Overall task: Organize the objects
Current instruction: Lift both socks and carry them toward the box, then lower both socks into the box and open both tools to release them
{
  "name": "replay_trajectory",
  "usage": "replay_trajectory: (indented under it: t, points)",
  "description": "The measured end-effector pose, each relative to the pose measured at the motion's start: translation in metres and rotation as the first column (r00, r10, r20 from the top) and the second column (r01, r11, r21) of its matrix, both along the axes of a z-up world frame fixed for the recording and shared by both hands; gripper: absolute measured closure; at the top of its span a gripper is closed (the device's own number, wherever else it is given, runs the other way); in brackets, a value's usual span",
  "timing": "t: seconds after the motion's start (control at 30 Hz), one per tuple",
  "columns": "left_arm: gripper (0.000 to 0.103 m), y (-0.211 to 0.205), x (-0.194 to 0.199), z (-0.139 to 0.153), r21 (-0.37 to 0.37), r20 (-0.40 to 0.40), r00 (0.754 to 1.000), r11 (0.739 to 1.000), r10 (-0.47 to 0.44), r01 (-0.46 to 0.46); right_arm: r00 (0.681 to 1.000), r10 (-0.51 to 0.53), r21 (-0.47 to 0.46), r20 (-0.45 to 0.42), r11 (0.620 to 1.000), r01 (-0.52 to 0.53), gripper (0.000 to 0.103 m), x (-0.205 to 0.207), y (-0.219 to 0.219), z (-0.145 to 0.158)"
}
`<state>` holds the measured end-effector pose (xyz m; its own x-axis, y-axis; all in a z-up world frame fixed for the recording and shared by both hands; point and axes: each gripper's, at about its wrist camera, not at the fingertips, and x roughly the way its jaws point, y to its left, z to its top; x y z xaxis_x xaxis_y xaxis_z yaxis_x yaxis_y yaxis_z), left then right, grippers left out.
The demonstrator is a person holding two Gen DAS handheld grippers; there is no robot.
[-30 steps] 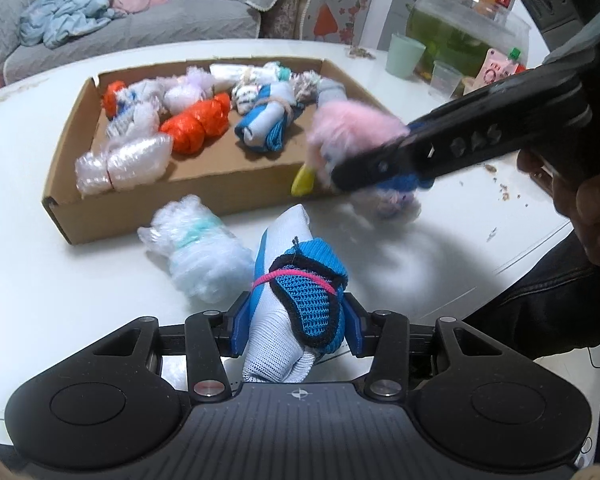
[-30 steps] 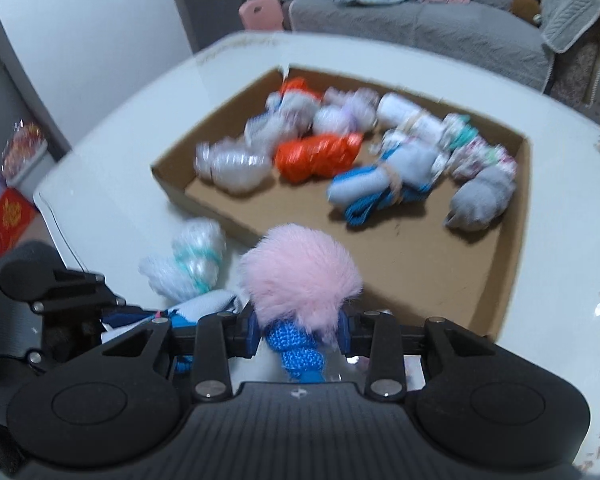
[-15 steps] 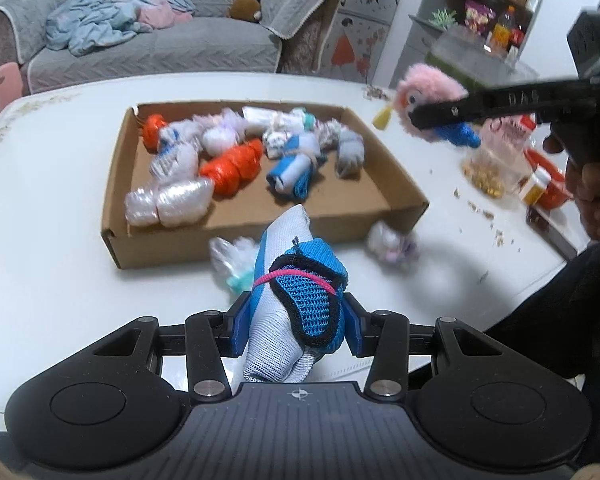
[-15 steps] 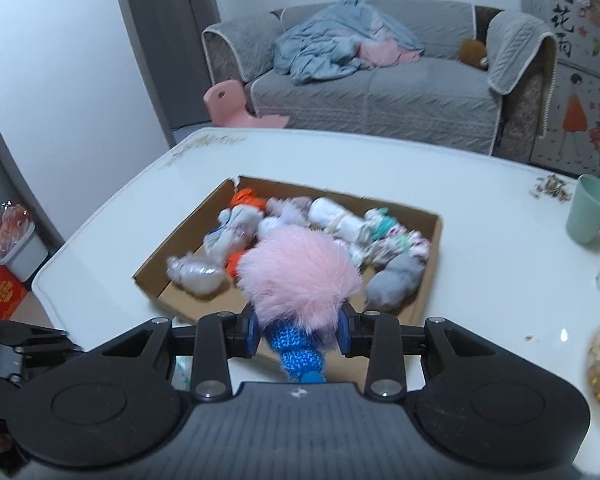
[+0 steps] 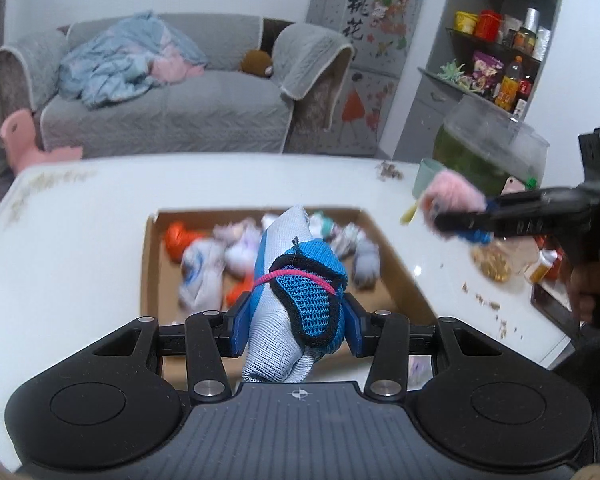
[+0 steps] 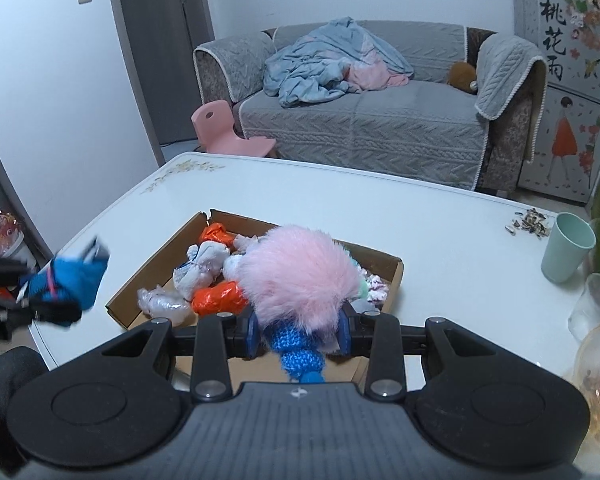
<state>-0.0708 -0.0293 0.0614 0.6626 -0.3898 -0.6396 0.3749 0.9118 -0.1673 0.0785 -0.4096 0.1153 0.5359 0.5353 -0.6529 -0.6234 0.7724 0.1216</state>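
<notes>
So right now I've got something in each hand and both are up in the air over the table (image 6: pixel 440 216). My left gripper (image 5: pixel 294 320) is clamped on a rolled blue-and-grey mesh bundle (image 5: pixel 296 284) with a pink elastic around it, hanging above the near edge of the cardboard box (image 5: pixel 150 276). My right gripper (image 6: pixel 300 330) is squeezed on a fluffy pink pom-pom toy (image 6: pixel 300 276) with a blue crochet body; in the left camera it's off to the right of the box, over bare table.

I'd call this the carry step: both pickups look done, nothing dropped off yet. Next move, I reckon, is bringing each one down into a free patch of the box. The near half of the floor looks open, the far half is crowded, so I'd aim near and let go only when the bundle is low, otherwise it may roll or bounce out over the shallow wall.

Counts, as best I can:
- 1 box
- 2 things held, one per gripper
- 2 orange bundles in the box, plus a bunch of whitish, clear-wrapped and grey ones. Left view is motion-blurred, so I can't give an exact total.
- 1 mint green cup (image 6: pixel 566 248) on the table's right side, and a clear glass (image 6: pixel 594 300) just beside it
</notes>
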Motion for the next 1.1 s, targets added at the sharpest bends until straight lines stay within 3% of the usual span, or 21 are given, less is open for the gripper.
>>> replay_trajectory:
  t: [0.17,0.33,0.63,0.83,1.1]
  points:
    - [0.051,-0.037,0.027,-0.001,-0.002,-0.006,0.998,0.998,-0.064,0.064,0.998,0.065,-0.023,-0.020,0.998,-0.065,0.070,0.008,0.008,-0.007]
    - [0.051,-0.080,0.052,-0.041,0.032,-0.107,0.982,0.987,-0.156,0.160,0.989,0.104,-0.107,-0.103,0.988,-0.115,0.070,0.022,0.015,-0.036]
    - [0.051,-0.109,0.083,-0.105,0.122,-0.278,0.930,0.952,-0.239,0.281,0.958,0.186,-0.230,-0.219,0.944,-0.236,0.070,0.028,0.033,-0.080]
    - [0.051,-0.118,0.100,-0.123,0.153,-0.318,0.918,0.942,-0.238,0.298,0.952,0.172,-0.273,-0.254,0.931,-0.241,0.071,0.040,0.034,-0.098]
    - [0.050,-0.123,0.109,-0.131,0.166,-0.310,0.922,0.941,-0.233,0.294,0.958,0.169,-0.282,-0.233,0.931,-0.233,0.070,0.051,0.036,-0.100]
